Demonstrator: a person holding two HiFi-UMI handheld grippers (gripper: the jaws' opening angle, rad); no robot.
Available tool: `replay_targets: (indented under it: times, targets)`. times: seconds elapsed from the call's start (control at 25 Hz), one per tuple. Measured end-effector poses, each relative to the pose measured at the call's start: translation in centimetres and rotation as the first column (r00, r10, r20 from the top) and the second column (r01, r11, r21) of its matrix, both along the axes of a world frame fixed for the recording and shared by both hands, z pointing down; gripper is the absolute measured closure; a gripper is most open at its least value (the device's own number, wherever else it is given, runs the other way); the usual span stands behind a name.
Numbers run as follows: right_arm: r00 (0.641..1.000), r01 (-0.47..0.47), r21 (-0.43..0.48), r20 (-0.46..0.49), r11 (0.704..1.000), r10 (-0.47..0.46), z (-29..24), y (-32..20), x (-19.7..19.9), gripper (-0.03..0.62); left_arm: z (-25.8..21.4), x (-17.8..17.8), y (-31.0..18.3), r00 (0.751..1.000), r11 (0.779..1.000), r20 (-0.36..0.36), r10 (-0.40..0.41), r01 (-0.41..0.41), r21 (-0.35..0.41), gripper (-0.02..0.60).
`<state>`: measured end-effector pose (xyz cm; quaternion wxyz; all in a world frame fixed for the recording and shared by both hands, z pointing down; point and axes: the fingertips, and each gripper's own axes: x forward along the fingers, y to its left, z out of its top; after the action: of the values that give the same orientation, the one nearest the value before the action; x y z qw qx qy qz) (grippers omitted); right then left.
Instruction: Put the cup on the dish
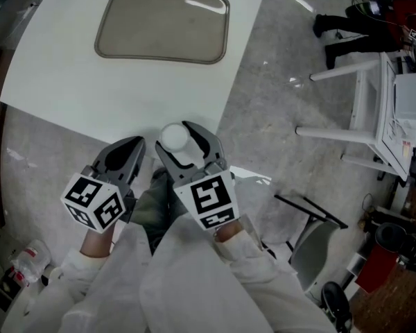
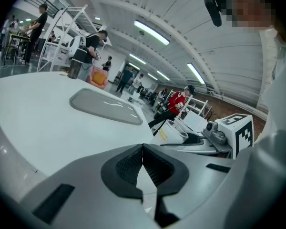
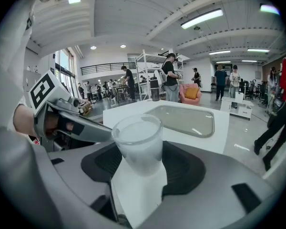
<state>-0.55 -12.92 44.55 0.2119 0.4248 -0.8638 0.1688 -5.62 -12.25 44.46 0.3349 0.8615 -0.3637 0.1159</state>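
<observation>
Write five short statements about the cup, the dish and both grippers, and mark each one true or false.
1. The right gripper grips the cup between its jaws. True.
2. The cup stands on the dish. False: it is held in the right gripper, short of the dish.
3. The left gripper holds a second cup. False: its jaws are shut on nothing.
4. The dish holds nothing. True.
5. The dish lies on the white table. True.
</observation>
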Motion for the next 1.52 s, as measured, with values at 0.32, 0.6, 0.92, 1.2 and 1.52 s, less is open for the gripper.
replay_targets:
  times: [0.32,0.6,0.92,1.2,1.52]
  targets:
    - [1.000,0.015,0.057,-0.003,0.998,-0.015,-3.9,1.1,-0.2,0.332,-4.3,-0.5,-0.3,1.000,0.995,-0.003,-0.006,0.006,0.102,0.572]
    - [1.000,0.024,0.121,0.010,0.992,-0.026,-7.4,1.4,-0.9,0.332,-8.0,-0.8,-0.2,1.000,0.985,-0.014,-0.004,0.006,0.174,0.572]
    - [0.999,0.041,0.171,0.014,0.984,-0.044,-9.3,1.8,-0.6,0.332,-9.9,-0.9,0.6,1.000,0.970,0.014,-0.015,0.011,0.241,0.572]
    - [0.997,0.058,0.192,0.029,0.980,-0.065,-10.2,1.8,-0.6,0.332,-11.4,-1.0,-0.1,0.999,0.954,0.022,-0.044,0.036,0.296,0.572]
    - [0.996,0.077,0.188,0.021,0.979,-0.083,-9.7,1.6,1.0,0.332,-10.5,0.8,0.2,0.998,0.956,0.019,-0.053,0.046,0.288,0.572]
